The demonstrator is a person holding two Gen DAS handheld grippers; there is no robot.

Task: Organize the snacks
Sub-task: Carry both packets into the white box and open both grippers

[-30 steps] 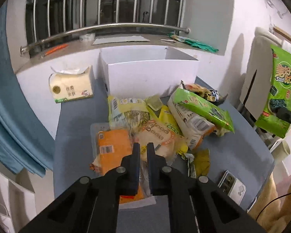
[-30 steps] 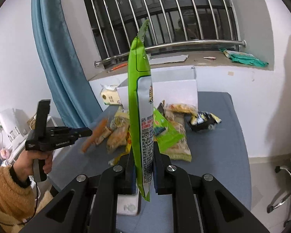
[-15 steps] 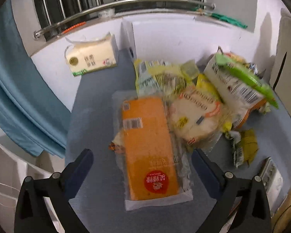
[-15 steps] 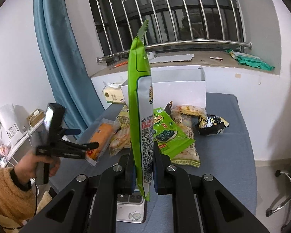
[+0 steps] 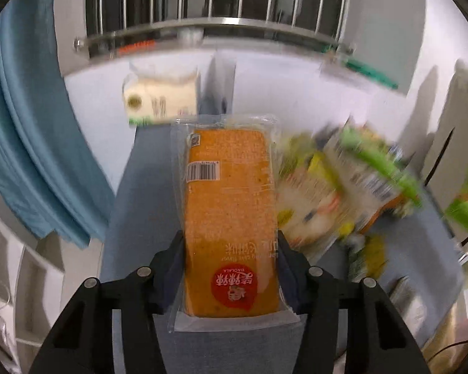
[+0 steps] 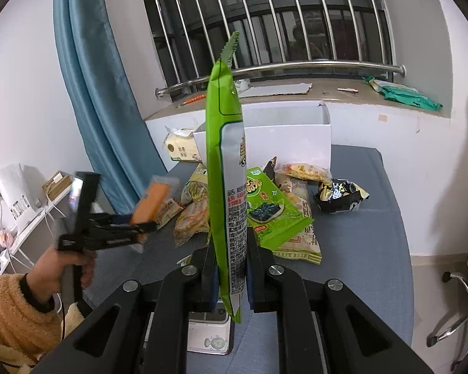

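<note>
Orange cracker pack (image 5: 231, 218) with a barcode and a red round label reading "XIAOLAJA", other print too blurred

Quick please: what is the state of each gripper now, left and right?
Left gripper: jaws have just been closing, now shut on the orange packet.
Right gripper: shut on the upright green bag.

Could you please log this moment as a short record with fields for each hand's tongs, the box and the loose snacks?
left tongs: closed on orange snack pack, lifted off the table
right tongs: shut on upright green seaweed bag
white box: open, at table's far edge
loose snacks: piled before box
</note>
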